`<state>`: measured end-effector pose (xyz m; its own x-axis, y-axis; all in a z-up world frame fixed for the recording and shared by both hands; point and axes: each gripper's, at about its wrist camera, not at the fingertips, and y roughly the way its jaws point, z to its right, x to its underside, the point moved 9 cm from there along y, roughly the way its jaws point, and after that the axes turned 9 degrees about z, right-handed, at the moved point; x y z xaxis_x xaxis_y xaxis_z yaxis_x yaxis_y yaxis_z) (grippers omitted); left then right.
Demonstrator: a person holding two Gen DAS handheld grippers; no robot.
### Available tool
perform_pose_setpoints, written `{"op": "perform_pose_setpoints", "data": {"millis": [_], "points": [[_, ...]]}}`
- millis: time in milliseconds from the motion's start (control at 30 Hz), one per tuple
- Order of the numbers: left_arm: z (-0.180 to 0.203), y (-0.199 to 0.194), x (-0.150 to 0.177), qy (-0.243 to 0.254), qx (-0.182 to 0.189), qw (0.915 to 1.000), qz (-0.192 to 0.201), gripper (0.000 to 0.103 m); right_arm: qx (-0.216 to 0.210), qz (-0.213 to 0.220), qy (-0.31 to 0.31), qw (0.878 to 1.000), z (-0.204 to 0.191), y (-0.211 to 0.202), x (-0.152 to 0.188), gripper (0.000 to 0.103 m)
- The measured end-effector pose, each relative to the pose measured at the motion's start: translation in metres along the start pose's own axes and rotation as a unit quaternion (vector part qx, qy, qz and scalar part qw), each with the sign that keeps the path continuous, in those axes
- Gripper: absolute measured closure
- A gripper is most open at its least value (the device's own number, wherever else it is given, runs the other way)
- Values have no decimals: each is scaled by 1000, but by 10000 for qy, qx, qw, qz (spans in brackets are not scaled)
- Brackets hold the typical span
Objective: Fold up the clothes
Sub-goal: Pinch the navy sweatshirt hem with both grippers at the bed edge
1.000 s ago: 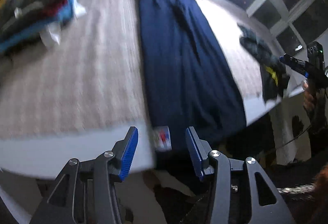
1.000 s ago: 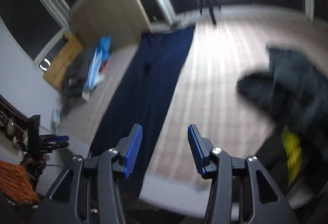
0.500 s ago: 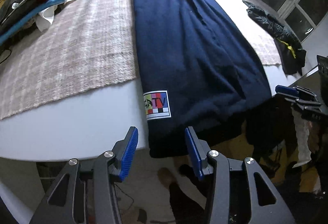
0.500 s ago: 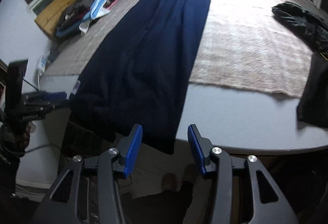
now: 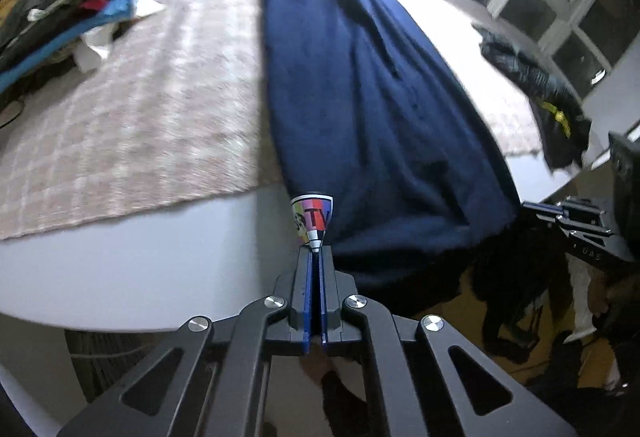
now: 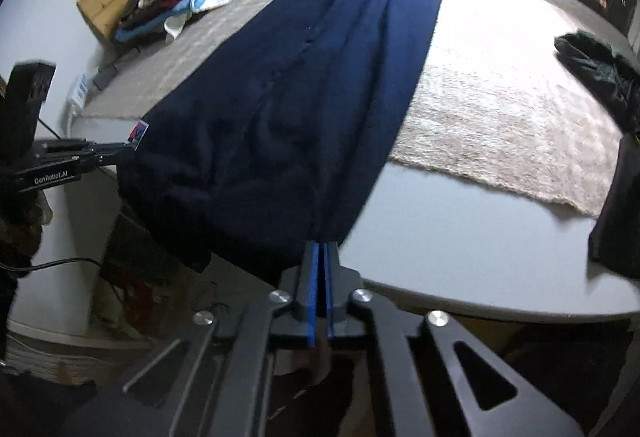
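Two claws, both clenched on one navy garment (image 5: 372,109) laid lengthwise across the white worktop (image 5: 140,257): left claw (image 5: 316,257) pinches the near corner bearing a coloured patch (image 5: 314,219); right claw (image 6: 320,249) pinches the opposite near corner. Beige mat (image 6: 500,117) underneath; clothes pile (image 5: 68,17) at far left; dark garment (image 6: 600,73) at right.

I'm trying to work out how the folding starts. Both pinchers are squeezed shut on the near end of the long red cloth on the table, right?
Nearly. The cloth is navy blue, not red, as both wrist views show. The rest holds: the left gripper is shut on the corner with the colourful patch, and the right gripper is shut on the other near corner of the navy cloth on the table.
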<state>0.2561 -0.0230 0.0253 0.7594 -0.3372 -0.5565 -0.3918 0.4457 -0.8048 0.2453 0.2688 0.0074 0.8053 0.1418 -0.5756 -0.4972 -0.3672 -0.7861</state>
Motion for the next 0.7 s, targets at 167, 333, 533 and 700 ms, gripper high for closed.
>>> {"op": "perform_pose_setpoints", "data": {"millis": [167,333,533,700], "points": [[-9,0,9,-17,-31,10000,-44,101,81,-159,121,9998,12,-10,5,102],[-21,-11,27,-238,-116,9996,-80,98,-25,-685,267,9973,7,-21,7,101],[11,-58,37,-109,227,9988,426,90,-287,288,25,9992,5,-107,-121,66],[66,-54,48,-168,630,9967,491,84,-317,1118,-600,9914,1,-115,-251,50]]}}
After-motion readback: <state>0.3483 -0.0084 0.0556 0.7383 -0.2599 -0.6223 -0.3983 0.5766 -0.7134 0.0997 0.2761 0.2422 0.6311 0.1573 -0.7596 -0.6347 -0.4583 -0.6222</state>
